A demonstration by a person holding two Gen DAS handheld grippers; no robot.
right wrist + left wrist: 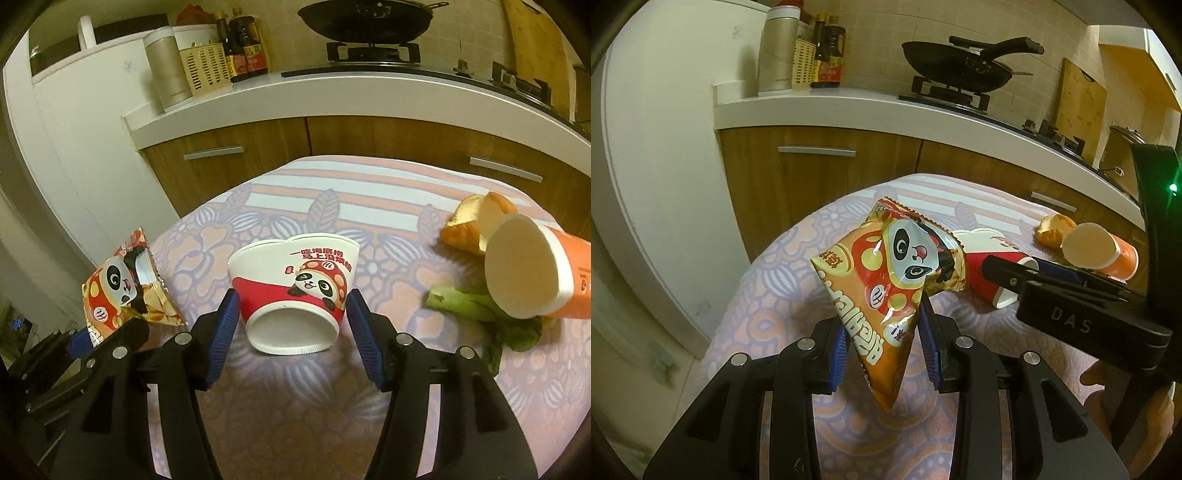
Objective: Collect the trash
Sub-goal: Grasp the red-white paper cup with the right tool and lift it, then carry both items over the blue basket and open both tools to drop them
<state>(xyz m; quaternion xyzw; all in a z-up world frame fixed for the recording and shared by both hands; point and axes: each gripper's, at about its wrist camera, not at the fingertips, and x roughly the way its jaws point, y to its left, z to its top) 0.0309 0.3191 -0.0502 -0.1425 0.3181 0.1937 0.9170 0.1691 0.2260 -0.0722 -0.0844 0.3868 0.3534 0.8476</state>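
Straddling red paper cup (295,291), orange cup (532,273) and greens (465,304) rightward

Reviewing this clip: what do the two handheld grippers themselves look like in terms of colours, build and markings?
Both are matte black plastic linkage frames with round silver pivot pins. The left gripper and right gripper each carry ribbed blue pads on their fingers. Seen from the left wrist camera, the right gripper's body reads "DAS" in pale letters, with a small green light behind it. No cables show.
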